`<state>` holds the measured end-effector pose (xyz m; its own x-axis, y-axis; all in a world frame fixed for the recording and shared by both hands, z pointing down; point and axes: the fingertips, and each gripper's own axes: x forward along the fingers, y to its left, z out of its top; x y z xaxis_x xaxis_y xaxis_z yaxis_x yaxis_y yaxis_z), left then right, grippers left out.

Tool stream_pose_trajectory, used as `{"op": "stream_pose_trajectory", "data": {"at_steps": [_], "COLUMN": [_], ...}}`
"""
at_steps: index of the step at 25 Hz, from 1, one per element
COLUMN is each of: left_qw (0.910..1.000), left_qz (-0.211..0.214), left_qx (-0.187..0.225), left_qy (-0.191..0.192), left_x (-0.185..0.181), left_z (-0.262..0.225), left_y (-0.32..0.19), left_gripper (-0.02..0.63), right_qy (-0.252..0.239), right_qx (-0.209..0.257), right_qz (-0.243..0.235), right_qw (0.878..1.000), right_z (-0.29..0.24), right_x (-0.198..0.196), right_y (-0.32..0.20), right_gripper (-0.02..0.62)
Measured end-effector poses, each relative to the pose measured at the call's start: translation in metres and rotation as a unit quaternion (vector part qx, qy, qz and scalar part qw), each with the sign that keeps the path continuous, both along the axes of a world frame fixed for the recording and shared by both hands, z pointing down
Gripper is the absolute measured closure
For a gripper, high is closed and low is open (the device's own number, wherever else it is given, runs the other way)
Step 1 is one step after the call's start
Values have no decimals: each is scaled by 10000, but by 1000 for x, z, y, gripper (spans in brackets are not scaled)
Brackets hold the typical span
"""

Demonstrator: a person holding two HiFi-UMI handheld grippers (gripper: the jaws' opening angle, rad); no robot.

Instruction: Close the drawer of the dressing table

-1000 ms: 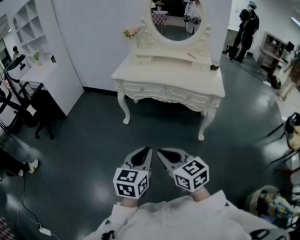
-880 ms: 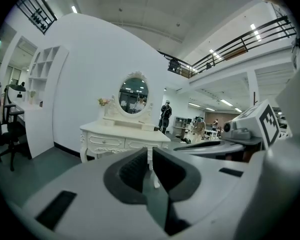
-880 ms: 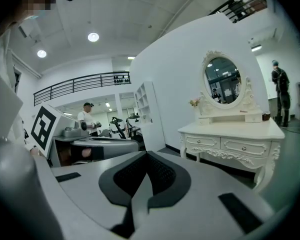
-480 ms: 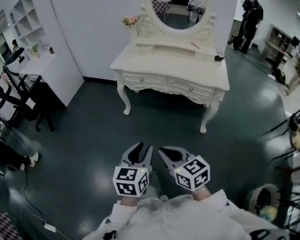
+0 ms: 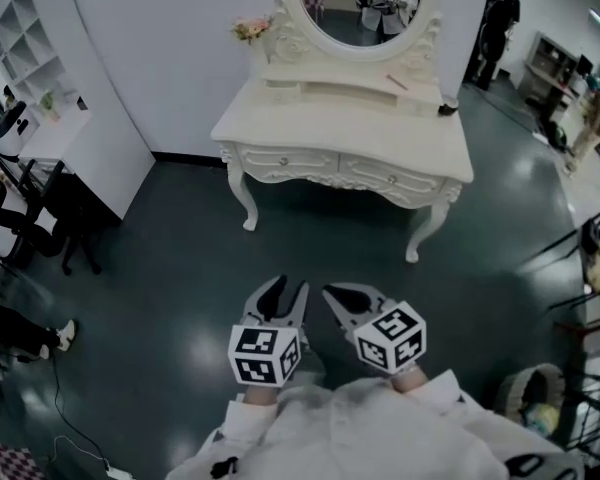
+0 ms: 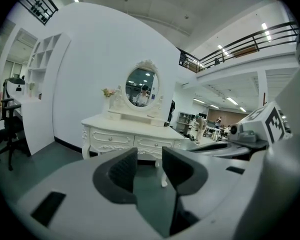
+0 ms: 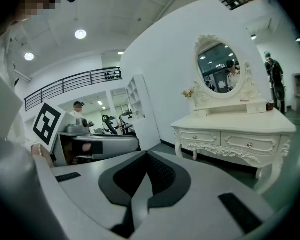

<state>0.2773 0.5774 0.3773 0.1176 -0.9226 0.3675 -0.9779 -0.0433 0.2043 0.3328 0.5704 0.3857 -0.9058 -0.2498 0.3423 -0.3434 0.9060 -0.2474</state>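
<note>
Head view: nearest the camera, a person in white sleeves held two grey two-jaw grippers side by side above a dark, glossy floor (image 5: 150,268), each carrying a cube of black-and-white square markers. The left gripper (image 5: 283,290) had its jaws spread wide, having just been opening. Nothing lay between them, and the left gripper view showed only floor and a table leg through the gap. The right gripper (image 5: 332,292) had its jaws pressed together at the tips and pinched nothing, as the right gripper view showed. Neither claw touched anything. Well beyond them, a white carved dressing table (image 5: 340,133) on curved legs stood against a white wall. Its left drawer (image 5: 285,159) and right drawer (image 5: 390,178) both appeared flush with the front. An oval mirror (image 5: 365,3) rose behind the tabletop, with a small spray of pink flowers (image 5: 250,30) at its left. Off to the left stood a white open-shelf unit (image 5: 25,58).
</note>
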Motion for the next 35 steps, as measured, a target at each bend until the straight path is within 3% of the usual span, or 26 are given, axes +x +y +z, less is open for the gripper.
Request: {"op": "stream_pose_trajectory", "data": {"at_steps": [14, 24, 35], "left_qw": [9993, 9972, 9980], "left_qz": [344, 667, 486], "left_qx": [116, -273, -375], "left_qy": [-115, -194, -147], "left_x": [-127, -147, -185], "left_z": [-10, 18, 35], "left_y": [-121, -149, -191], "left_gripper": [471, 471, 471], "right_qy": [-138, 13, -17], "right_qx": [112, -204, -178], "right_qz": [412, 518, 353], "right_qw": [9990, 9984, 9992], "right_z": [-14, 5, 15], "right_x": [-124, -152, -193], "right_y": [-123, -154, -205], "right_gripper": [589, 589, 589]}}
